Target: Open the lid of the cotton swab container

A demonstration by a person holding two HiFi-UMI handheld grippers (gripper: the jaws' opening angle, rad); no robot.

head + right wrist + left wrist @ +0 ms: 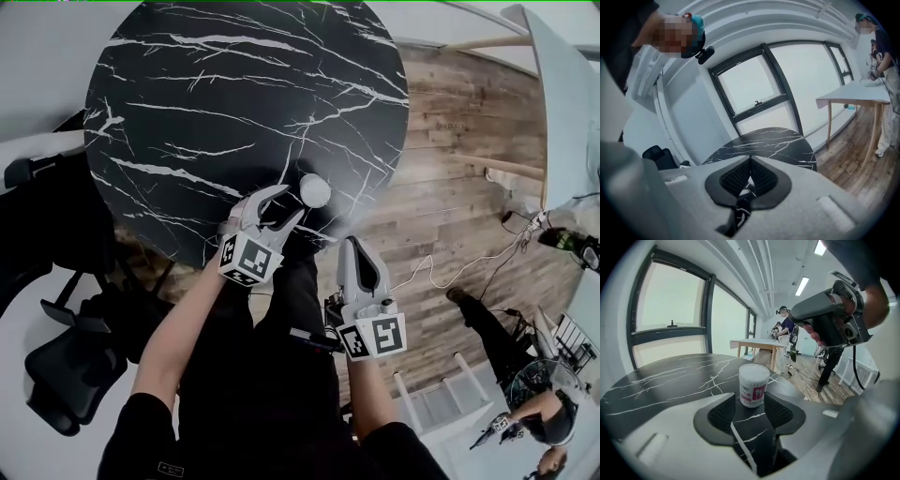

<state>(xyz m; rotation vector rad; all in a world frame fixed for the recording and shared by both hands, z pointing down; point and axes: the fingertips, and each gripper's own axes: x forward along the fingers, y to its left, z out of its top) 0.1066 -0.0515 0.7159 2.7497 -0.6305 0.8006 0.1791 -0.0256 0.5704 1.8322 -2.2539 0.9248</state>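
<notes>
The cotton swab container (315, 190), a small white cylinder with a pink label and its lid on, stands upright near the near edge of the round black marble table (234, 94). My left gripper (292, 202) is open, with its tips right beside the container. In the left gripper view the container (753, 385) stands at the mouth of the left gripper (752, 404), between the ribbed pads with a slight gap on each side. My right gripper (352, 246) is shut and empty, held off the table's edge over the person's lap. The right gripper (750, 161) has its pads together.
A black office chair (66, 375) stands at the left below the table. A white table (562, 112) and cables (450, 262) on the wooden floor lie to the right. Another person (534, 422) is at the lower right. More people stand by a far table (754, 344).
</notes>
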